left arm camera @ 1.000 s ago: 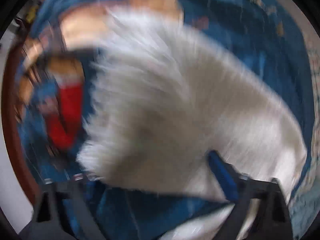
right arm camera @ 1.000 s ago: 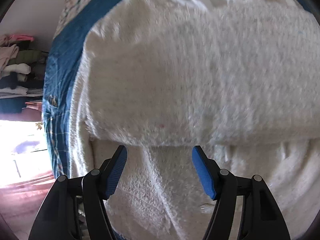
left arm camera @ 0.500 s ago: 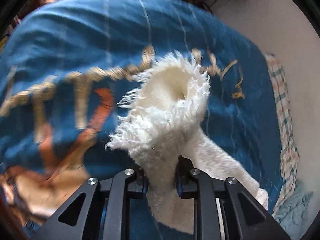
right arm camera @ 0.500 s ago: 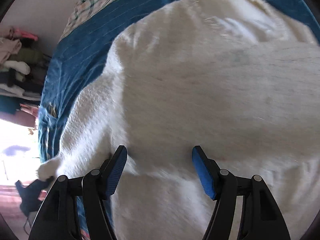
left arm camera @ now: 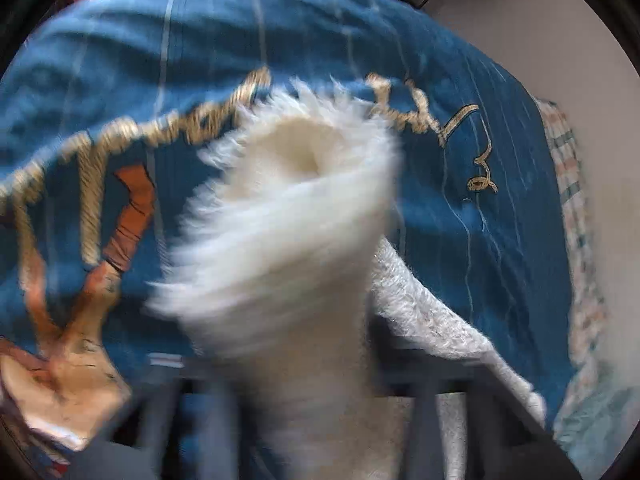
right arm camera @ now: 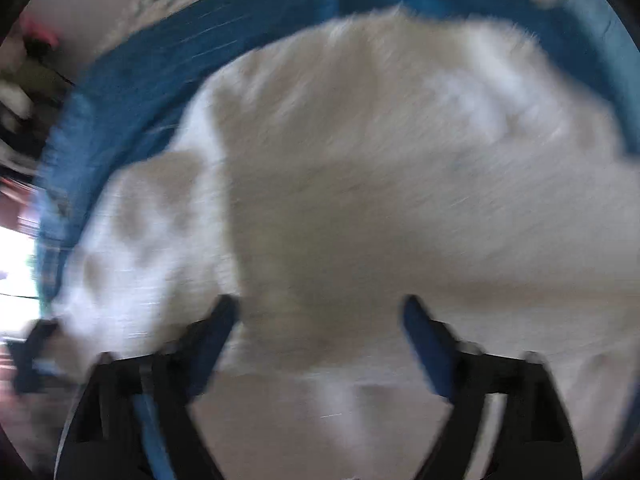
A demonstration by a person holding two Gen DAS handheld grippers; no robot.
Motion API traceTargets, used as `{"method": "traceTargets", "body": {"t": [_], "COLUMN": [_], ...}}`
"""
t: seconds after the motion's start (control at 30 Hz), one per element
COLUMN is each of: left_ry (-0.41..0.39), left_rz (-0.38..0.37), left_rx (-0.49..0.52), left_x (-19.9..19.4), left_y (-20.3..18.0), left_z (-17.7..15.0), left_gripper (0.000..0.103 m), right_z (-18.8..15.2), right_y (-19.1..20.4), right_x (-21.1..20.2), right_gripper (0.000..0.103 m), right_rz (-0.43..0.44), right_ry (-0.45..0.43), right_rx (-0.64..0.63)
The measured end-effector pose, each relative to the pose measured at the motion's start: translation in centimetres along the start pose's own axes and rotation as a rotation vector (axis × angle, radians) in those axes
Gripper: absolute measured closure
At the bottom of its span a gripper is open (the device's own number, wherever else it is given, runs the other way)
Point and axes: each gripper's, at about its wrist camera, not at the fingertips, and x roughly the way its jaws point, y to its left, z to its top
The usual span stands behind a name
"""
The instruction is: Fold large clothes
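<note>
The left gripper (left arm camera: 316, 376) is clamped on the fluffy white sweater's sleeve (left arm camera: 292, 216), which runs straight ahead over the blue bedspread (left arm camera: 320, 32), while the right gripper (right arm camera: 320, 328), its jaws opening and gripping nothing, hangs above the sweater's body (right arm camera: 380, 140).

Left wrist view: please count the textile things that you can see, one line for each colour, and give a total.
White fluffy garment: 1
Blue bedspread with gold and orange print: 1
Checked sheet at the bed's edge: 1
Total: 3

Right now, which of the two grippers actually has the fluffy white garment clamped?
The left gripper: shut on the white garment's sleeve. The right gripper hangs above the garment, jaws opening, nothing between them.
</note>
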Motion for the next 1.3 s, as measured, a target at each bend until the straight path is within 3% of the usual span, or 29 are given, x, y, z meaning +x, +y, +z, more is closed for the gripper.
{"method": "traceTargets", "body": {"t": [0.03,0.13,0.23,0.43,0.53,0.73,0.87,0.97,1.13,1.2,1.3], "left_ry": [-0.028,-0.127,-0.21,-0.312,-0.315,-0.242,-0.104,-0.009,0.083,0.127,0.078], "left_rz": [0.035,0.106,0.153,0.129,0.087,-0.058,-0.16,-0.203,-0.208,-0.174,-0.076], "left_rx": [0.041,0.182,0.319,0.535,0.648,0.909,1.045,1.121,1.238,1.284,1.347], "left_x": [-0.8,-3.9,-6.9,-12.6,-13.9,-15.2,-13.9,-12.6,-10.0,-8.7,-7.3], "left_y": [-1.0,-4.6,-8.2,-12.4,-16.1,-21.4,-25.9,-28.5,-31.5,-32.4,-32.5], "left_z": [-0.1,-0.9,-2.5,-6.6,-9.9,-20.9,-30.1,-36.1,-45.3,-47.9,-50.1], "left_gripper": [0.09,0.091,0.091,0.092,0.093,0.093,0.093,0.092,0.092,0.092,0.087], "right_z": [-0.2,-0.5,-0.9,-1.4,-1.6,-2.8,-4.1,-5.5,-7.3,-7.8,-8.6], "right_y": [0.4,1.7,2.7,0.4,-3.1,-13.1,-19.9,-25.4,-32.7,-35.1,-37.8], "right_x": [-0.2,-0.6,-1.4,-3.5,-3.2,-3.4,-3.1,-2.8,-1.4,-0.8,-0.5], "right_gripper": [0.008,0.007,0.007,0.007,0.007,0.007,0.007,0.007,0.007,0.007,0.007], "right_rz": [-0.058,-0.103,-0.063,0.071,0.048,0.012,-0.021,-0.095,-0.167,-0.161,-0.162], "right_ry": [-0.022,-0.046,-0.051,-0.064,-0.044,-0.02,0.0,-0.007,0.009,0.016,0.028], "right_rx": [-0.033,-0.095,-0.099,0.016,0.062,0.222,0.316,0.357,0.42,0.451,0.489]}}
